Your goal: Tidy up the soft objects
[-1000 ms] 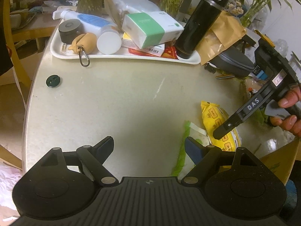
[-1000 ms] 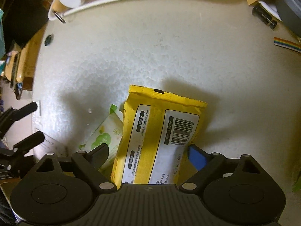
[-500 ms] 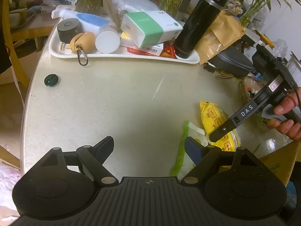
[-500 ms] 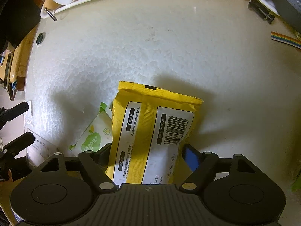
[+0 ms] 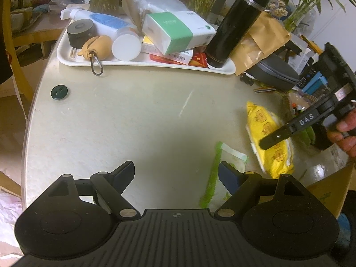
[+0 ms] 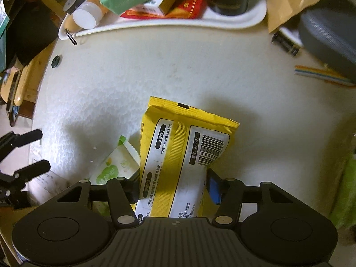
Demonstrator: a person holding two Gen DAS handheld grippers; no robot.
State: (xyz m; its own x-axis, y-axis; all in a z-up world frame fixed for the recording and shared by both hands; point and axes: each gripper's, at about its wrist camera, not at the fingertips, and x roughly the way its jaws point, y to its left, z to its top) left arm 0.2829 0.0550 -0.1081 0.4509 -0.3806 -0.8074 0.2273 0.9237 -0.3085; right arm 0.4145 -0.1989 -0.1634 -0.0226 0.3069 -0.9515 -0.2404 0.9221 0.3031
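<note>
A yellow wet-wipe pack [image 6: 184,146] lies label-up between the fingers of my right gripper [image 6: 172,185], which is shut on its near end. The pack also shows in the left wrist view [image 5: 267,138], lifted a little at the table's right side, with the right gripper [image 5: 276,136] across it. A small green and white wipe packet [image 6: 111,166] lies flat just left of the yellow pack, and in the left wrist view [image 5: 231,155] by my right finger. My left gripper [image 5: 176,171] is open and empty above the table's near edge.
A white tray [image 5: 73,61] at the back holds a green-banded tissue box [image 5: 178,31], a black flask [image 5: 235,22], bottles and boxes. A dark button [image 5: 59,92] lies at the left. A grey case [image 5: 276,75], brown paper bag and plants crowd the back right.
The right gripper has closed on the yellow pack and lifted and carried it forward, toward the tray. The left gripper has stayed open and nearly still.
</note>
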